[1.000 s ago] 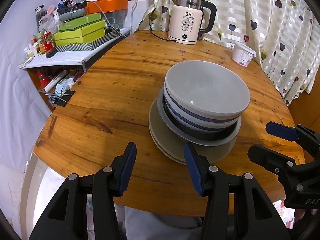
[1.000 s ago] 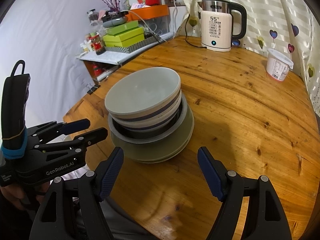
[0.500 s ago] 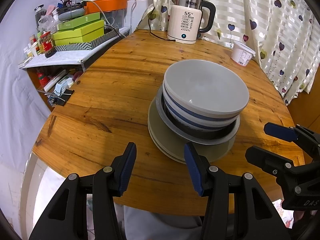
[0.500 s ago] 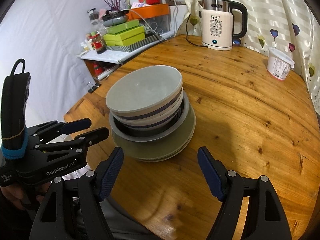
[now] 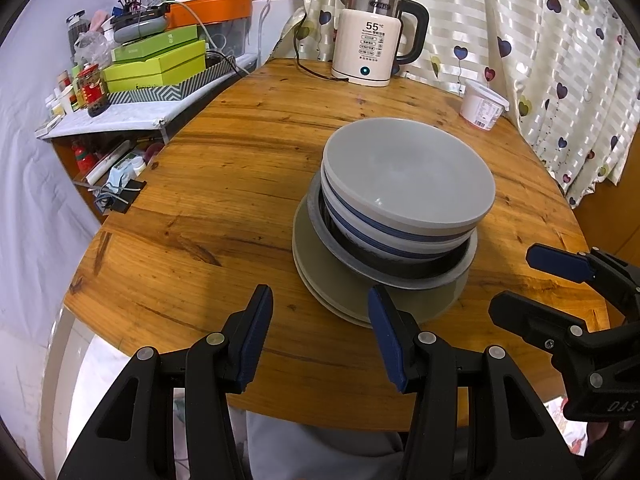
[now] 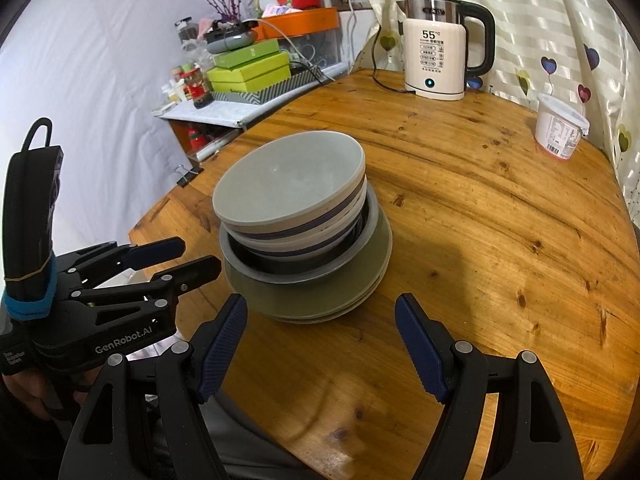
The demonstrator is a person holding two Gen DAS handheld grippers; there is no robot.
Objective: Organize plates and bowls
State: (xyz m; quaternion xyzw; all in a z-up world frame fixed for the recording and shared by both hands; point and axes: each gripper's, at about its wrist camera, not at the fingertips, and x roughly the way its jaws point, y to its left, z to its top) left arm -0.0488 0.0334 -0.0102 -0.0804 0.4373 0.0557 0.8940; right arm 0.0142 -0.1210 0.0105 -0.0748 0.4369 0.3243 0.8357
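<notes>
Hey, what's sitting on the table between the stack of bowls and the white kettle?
Nothing: only bare wooden table lies between the bowl stack and the kettle, seen clearly in the right wrist view.

Both fisheye views are rendering sharply under even, fairly bright indoor light, with straight lines bowing toward the edges and black vignetting filling the corners. Soft sheen is showing on the wooden table (image 5: 248, 184) and a small highlight is glinting inside the top bowl (image 5: 408, 176), while a diffuse shadow is falling across the boards to the right of the stack (image 6: 452, 256). The curtain (image 5: 540, 40) is appearing slightly washed out.
</notes>
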